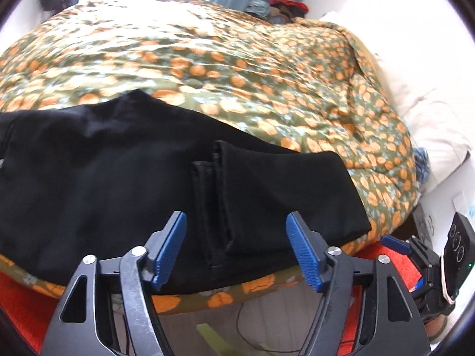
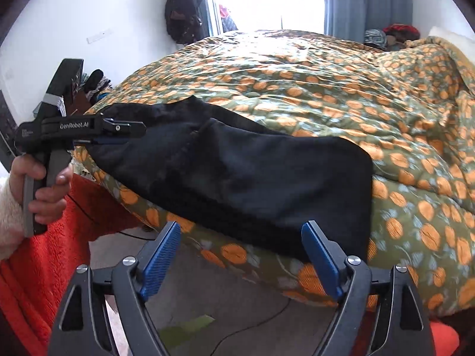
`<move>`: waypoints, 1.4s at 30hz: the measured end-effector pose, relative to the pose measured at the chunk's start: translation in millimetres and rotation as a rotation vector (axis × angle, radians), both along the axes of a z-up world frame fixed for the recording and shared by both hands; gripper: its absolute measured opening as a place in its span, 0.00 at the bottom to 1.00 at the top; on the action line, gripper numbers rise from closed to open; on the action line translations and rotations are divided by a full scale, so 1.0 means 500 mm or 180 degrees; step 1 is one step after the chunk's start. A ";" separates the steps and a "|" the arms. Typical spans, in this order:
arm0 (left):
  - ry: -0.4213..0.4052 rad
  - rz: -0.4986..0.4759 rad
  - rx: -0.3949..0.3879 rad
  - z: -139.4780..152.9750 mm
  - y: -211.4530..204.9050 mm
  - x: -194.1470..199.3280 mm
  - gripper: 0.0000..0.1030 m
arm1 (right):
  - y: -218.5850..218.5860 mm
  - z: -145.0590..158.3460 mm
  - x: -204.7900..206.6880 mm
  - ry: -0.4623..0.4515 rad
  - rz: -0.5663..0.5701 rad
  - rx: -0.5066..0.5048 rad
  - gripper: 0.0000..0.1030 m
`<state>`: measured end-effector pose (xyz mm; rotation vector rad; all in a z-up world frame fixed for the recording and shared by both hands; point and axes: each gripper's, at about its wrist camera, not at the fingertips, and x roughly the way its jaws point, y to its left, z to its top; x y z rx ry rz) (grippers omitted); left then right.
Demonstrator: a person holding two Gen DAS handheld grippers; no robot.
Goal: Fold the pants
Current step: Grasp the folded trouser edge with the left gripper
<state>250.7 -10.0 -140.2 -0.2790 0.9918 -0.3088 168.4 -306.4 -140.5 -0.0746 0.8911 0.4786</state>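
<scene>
Black pants (image 1: 118, 178) lie folded on the near edge of a bed, with the leg ends doubled over on top; they also show in the right wrist view (image 2: 252, 184). My left gripper (image 1: 236, 228) is open, its blue pads either side of the folded leg ends at the bed's edge, holding nothing. It also shows from the side in the right wrist view (image 2: 118, 133), at the pants' left end. My right gripper (image 2: 240, 237) is open and empty, just in front of the pants' near edge. Its tip shows in the left wrist view (image 1: 394, 243).
The bed carries a green quilt with orange flowers (image 1: 267, 74). A white pillow (image 1: 430, 124) lies at the right. An orange rug (image 2: 44, 252) and a cable (image 2: 252, 323) are on the floor below. Clothes are piled by the curtain (image 2: 392, 34).
</scene>
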 end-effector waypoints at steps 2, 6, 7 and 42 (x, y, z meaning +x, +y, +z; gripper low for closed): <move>0.0073 -0.0058 0.0092 -0.017 -0.028 0.015 0.47 | -0.021 0.003 0.001 0.0032 -0.0111 0.0070 0.81; 0.0253 -0.0103 0.0144 -0.046 -0.049 0.021 0.35 | -0.030 0.014 0.013 -0.0156 -0.0180 0.0174 0.81; 0.0261 -0.0102 0.0195 -0.050 -0.052 0.022 0.35 | -0.026 0.010 0.016 -0.0134 -0.0157 0.0160 0.81; 0.0210 0.0498 0.0503 -0.014 0.039 -0.007 0.64 | -0.031 -0.015 0.033 0.0014 -0.0179 0.0257 0.81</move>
